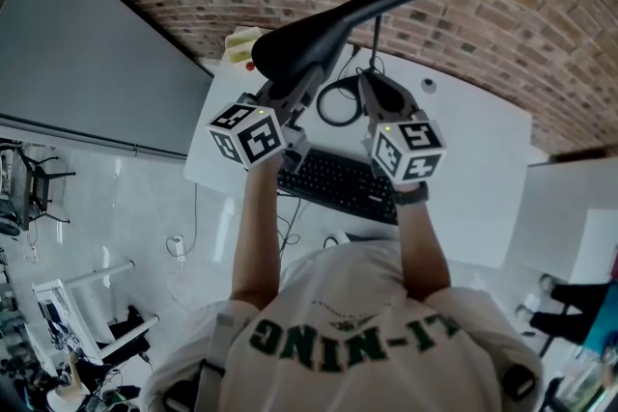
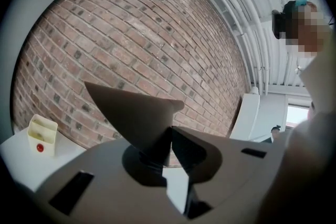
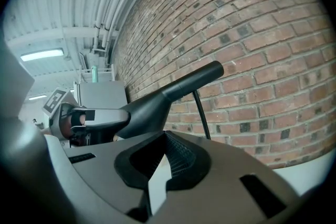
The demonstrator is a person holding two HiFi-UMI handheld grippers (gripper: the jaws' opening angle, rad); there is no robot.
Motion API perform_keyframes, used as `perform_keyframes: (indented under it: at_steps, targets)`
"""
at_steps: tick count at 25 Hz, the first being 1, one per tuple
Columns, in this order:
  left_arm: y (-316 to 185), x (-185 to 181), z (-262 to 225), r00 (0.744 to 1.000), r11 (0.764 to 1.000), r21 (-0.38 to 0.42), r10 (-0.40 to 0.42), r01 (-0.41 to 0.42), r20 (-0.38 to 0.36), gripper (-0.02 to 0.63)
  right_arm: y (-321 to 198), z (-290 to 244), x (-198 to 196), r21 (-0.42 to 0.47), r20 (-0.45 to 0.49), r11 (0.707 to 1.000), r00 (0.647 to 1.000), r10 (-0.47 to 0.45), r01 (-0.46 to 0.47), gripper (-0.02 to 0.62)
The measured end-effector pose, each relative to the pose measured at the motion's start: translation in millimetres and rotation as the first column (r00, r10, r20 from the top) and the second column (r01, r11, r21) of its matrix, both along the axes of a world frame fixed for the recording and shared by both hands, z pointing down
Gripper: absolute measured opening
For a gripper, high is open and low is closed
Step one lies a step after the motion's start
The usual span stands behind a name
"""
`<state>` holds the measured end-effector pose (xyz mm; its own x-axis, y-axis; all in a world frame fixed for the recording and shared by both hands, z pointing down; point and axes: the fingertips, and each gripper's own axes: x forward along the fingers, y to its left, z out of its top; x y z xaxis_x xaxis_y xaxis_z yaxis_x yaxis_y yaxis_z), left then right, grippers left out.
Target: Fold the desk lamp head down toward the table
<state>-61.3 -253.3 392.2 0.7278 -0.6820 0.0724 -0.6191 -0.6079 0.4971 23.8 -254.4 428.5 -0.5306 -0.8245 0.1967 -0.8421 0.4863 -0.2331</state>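
Observation:
The black desk lamp head (image 1: 319, 24) juts out level above the white table (image 1: 473, 159), wide end toward me. My left gripper (image 1: 288, 101) is shut on that wide end. In the left gripper view the dark wedge of the lamp head (image 2: 134, 113) is pinched where the left gripper's (image 2: 167, 136) jaws meet. My right gripper (image 1: 379, 92) hangs just to the right, near the thin lamp stem (image 1: 375, 39). In the right gripper view the right gripper (image 3: 164, 136) is shut with nothing between its jaws. Beyond it are the lamp head (image 3: 173, 89), the stem (image 3: 202, 115) and the left gripper (image 3: 123, 115).
A black keyboard (image 1: 338, 183) lies on the table in front of me, with a looped black cable (image 1: 338, 101) behind it. A pale yellow holder (image 1: 241, 43) stands at the table's far left corner (image 2: 42, 134). A brick wall (image 1: 502, 5) runs behind the table.

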Motion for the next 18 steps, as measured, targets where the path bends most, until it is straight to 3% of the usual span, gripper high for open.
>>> perform_keyframes:
  at_steps: [18]
  targets:
    - [-3, 5, 16, 0.994, 0.998, -0.037, 0.039, -0.043, -0.103, 0.02, -7, 11, 4, -0.025, 0.001, 1.0, 1.0, 0.018, -0.018, -0.002]
